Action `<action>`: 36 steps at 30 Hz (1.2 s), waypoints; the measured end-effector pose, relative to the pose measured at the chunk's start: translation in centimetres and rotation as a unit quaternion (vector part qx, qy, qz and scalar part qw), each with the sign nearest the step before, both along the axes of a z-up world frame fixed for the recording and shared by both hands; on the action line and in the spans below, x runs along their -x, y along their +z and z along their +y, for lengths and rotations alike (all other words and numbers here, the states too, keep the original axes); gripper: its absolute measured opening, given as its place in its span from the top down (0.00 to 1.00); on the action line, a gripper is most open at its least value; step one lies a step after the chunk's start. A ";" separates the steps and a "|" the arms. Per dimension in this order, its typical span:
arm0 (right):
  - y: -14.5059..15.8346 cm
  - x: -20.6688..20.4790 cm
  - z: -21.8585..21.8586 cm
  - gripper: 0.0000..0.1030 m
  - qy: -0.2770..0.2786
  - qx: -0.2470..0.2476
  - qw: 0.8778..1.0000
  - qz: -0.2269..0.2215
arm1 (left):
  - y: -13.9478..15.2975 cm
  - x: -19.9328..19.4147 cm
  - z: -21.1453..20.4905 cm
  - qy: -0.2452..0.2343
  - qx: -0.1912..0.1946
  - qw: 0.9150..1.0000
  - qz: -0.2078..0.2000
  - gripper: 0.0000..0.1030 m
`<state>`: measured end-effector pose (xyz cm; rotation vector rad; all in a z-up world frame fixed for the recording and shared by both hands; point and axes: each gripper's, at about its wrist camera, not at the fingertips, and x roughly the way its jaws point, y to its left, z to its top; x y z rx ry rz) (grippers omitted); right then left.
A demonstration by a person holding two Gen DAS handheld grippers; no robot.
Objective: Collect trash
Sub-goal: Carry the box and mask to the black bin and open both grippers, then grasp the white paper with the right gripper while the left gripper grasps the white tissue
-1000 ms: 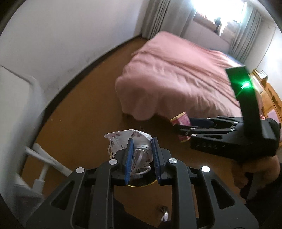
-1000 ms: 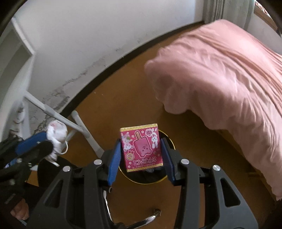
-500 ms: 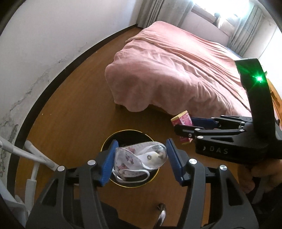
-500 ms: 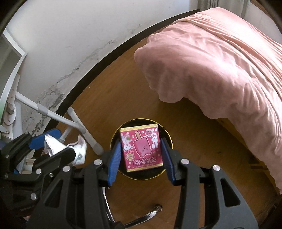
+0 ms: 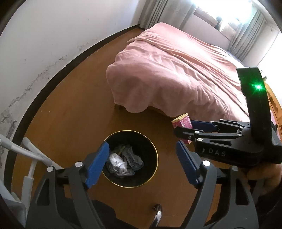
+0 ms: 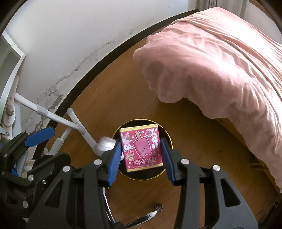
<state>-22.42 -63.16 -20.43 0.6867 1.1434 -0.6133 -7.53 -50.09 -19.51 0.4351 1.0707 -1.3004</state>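
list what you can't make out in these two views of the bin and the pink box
- Bin, right wrist view: its inside is hidden behind the pink box held in the right gripper.
- White blur at the bin's left rim, right wrist view: motion-blurred, cannot be identified.
- Trash in the bin, left wrist view: crumpled pieces, too small to tell apart.
- Pink box, left wrist view: mostly hidden behind the right gripper.

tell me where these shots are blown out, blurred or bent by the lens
Left wrist view: the window behind the bed is blown out to white, and the baseboard bows into a curve. Right wrist view: evenly lit and sharp on the pink box, with one smeared white blur beside it; dark corners in both.
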 end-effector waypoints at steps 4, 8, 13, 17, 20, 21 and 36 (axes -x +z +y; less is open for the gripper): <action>0.0 -0.1 0.2 0.57 0.005 -0.002 1.000 0.003 | 0.6 0.3 0.3 -0.004 0.003 1.000 -0.005 0.22; 0.0 -0.3 0.5 0.56 0.010 0.000 1.000 0.002 | 1.8 0.8 1.0 -0.008 0.011 1.000 -0.021 0.18; 0.6 -0.5 0.9 0.37 0.013 0.015 1.000 -0.006 | 3.7 0.9 2.5 -0.006 0.022 0.999 -0.032 0.16; 1.8 -0.8 1.3 0.37 0.013 0.027 0.999 -0.009 | 6.3 0.9 4.6 -0.003 0.038 0.998 -0.051 0.15; 3.8 -1.4 2.0 0.37 0.014 0.037 0.999 -0.025 | 8.6 0.3 6.8 0.011 0.048 0.996 -0.076 0.15; 4.8 -1.8 2.6 0.37 0.017 0.039 0.998 -0.034 | 9.6 -0.2 8.1 0.021 0.052 0.995 -0.085 0.14; 18.0 -23.4 24.1 0.37 0.323 0.023 0.931 -0.166 | 17.4 -16.4 38.2 0.362 0.004 0.912 -0.192 0.11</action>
